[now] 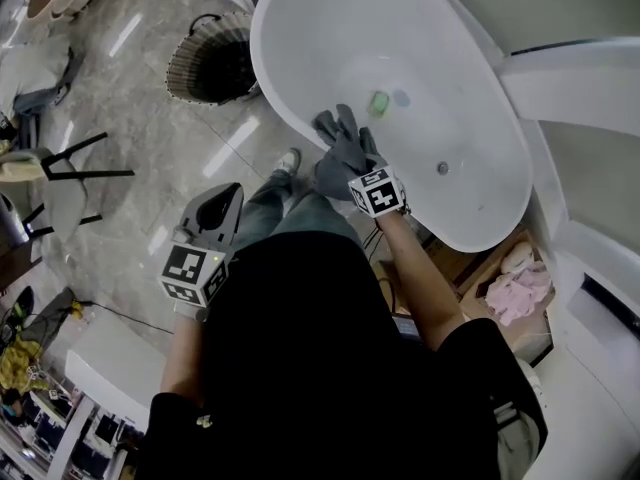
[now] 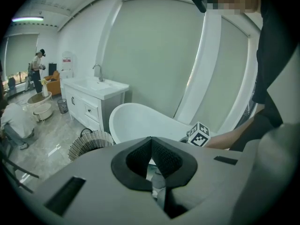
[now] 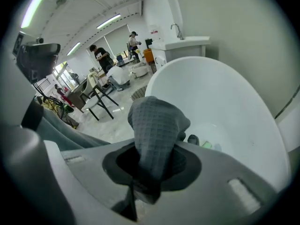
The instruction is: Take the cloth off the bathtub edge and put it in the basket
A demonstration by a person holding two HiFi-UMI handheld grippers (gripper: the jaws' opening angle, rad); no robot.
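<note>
One cloth (image 3: 155, 125), clamped in right gripper (image 3: 143, 175), apparently clear of bathtub (image 3: 229, 111)

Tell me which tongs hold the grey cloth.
The right tongs, above the bathtub rim, clamp the grey cloth; the left tongs, over the floor, are shut and empty.

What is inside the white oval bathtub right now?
The white oval bathtub holds a small green item, a bluish round item beside it, and a drain hole. The grey waffle-weave cloth, gripped in the right tool, hides part of the near wall.
</note>
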